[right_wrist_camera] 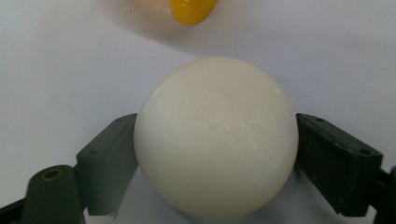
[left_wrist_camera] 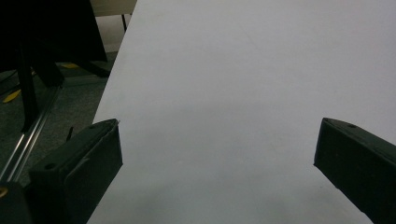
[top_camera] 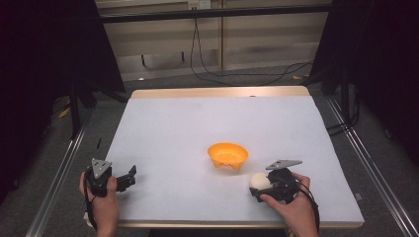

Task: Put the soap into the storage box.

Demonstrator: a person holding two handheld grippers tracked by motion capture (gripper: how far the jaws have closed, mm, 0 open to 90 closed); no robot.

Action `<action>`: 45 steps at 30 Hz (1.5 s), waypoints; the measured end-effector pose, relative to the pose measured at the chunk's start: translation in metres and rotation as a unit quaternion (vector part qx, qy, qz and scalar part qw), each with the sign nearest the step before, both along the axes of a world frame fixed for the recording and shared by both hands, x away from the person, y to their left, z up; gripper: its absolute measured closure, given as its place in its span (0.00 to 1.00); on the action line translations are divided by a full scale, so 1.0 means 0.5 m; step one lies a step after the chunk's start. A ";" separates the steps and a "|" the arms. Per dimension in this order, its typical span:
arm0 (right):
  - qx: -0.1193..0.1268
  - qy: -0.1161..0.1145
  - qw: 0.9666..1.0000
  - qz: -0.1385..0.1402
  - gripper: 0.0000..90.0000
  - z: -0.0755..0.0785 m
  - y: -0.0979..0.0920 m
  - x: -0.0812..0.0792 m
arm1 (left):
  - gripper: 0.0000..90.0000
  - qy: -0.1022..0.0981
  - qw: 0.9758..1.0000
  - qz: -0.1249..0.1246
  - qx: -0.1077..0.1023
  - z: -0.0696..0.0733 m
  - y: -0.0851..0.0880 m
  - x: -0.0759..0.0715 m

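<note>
My right gripper [top_camera: 261, 183] grips a cream-white ball [top_camera: 259, 181], its two black jaws pressed against the ball's opposite sides, as the right gripper view makes plain: the ball [right_wrist_camera: 216, 137] sits squarely between the pads, touching both. My right hand [top_camera: 291, 205] wraps the gripper's body from behind, with the grey three-cornered plate [top_camera: 282, 164] riding on top. The ball is held just above the pale grey table cover [top_camera: 197, 128], on my side of the orange bowl [top_camera: 227, 155] and a little to its right. From the right gripper view the bowl's [right_wrist_camera: 193, 10] yellow-orange wall shows just beyond the ball, apart from it.

My left gripper [top_camera: 129, 178] hangs well to the left of the bowl, near the table's left edge, jaws spread wide with nothing between them; its own view shows only bare cover between the two black pads [left_wrist_camera: 88, 158]. My left hand [top_camera: 101, 197] holds it from below, a grey plate [top_camera: 100, 168] on top.

The bowl stands upright and empty near the middle of the table. Beyond the table's far wooden edge [top_camera: 220, 92], black cables [top_camera: 237, 74] trail across the floor.
</note>
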State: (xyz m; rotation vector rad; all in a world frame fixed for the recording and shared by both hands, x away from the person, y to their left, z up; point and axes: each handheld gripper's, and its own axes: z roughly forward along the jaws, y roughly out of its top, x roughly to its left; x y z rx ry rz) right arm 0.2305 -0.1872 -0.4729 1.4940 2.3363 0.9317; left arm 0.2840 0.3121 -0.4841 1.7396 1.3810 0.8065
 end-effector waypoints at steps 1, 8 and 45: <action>-0.007 -0.003 1.000 -0.004 0.20 0.000 0.002 -0.002 | 0.01 0.000 1.000 0.000 0.001 0.000 0.000 0.000; -0.012 -0.014 1.000 0.015 0.27 0.001 0.001 -0.003 | 0.01 -0.002 1.000 0.000 0.003 0.000 -0.002 0.000; 0.014 -0.011 1.000 -0.003 0.27 0.065 -0.020 0.053 | 0.01 0.001 1.000 -0.003 -0.001 0.000 -0.001 0.001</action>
